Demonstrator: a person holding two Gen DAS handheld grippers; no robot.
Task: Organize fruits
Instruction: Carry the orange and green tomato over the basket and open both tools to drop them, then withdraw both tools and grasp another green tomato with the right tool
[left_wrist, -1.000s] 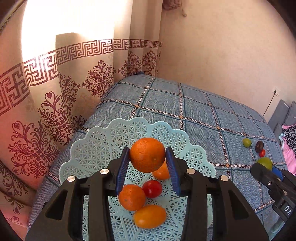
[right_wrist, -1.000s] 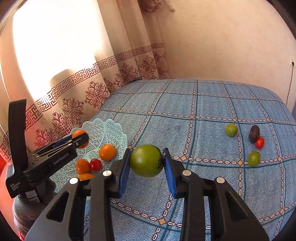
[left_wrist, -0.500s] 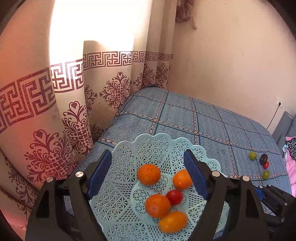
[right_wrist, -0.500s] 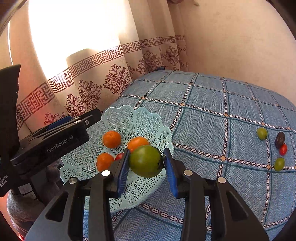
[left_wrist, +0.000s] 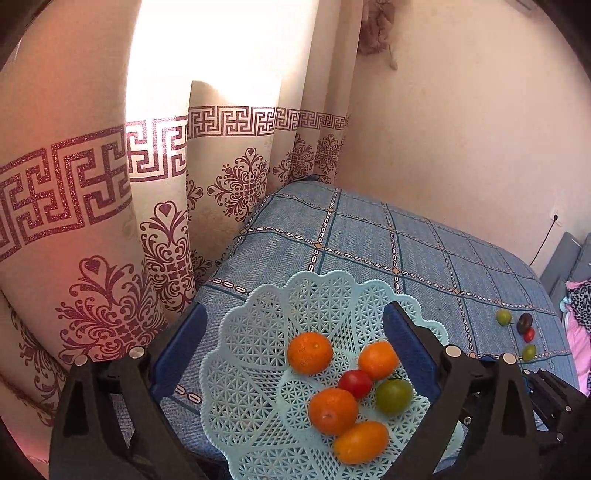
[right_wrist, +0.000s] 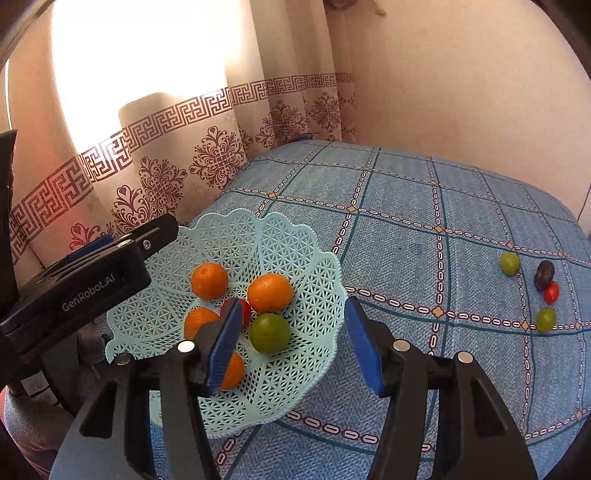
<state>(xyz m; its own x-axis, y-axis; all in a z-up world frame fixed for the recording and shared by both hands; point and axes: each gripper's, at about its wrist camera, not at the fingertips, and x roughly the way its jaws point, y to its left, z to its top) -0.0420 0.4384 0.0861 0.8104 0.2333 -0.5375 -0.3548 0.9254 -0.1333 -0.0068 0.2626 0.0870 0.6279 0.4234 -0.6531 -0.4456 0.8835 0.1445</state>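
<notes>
both grippers are seen empty, jaws spread wide. the left gripper (left_wrist: 291, 347) is held over the lace basket (left_wrist: 258, 332), nothing between its blue pads (left_wrist: 177, 350). the right gripper (right_wrist: 290, 343) is held at the basket's near-right rim, also holding nothing.

six fruits are counted inside the basket (right_wrist: 317, 266): a green tomato (right_wrist: 269, 332) near the centre, just beside a small red tomato (right_wrist: 243, 308), with oranges around them: one (right_wrist: 209, 280) toward the curtain side, one (right_wrist: 269, 292) touching the green tomato's far side, one (right_wrist: 197, 321) partly hidden behind the right gripper's left pad, and an oblong orange fruit (left_wrist: 361, 442) at the basket's near edge.

four fruits are left on the blue checked bedspread (right_wrist: 406, 221), well apart from the basket, on the side away from the curtain (right_wrist: 166, 155): a green one (right_wrist: 509, 263), a dark one (right_wrist: 544, 275) touching or just beside a small red one (right_wrist: 551, 292), and another green one (right_wrist: 546, 319).

step judged: a drop-off into the basket is finished, with the collect phase about halfway through. next move calls for a free gripper, likely the right one as it is closer, to be carried away from the basket to the leftover cluster, jaws kept wide, then shut gently on one fruit. the dark and red pair are tight together, so a green one is probably the easier pick. small round fruit may roll on soft cloth if nudged.
</notes>
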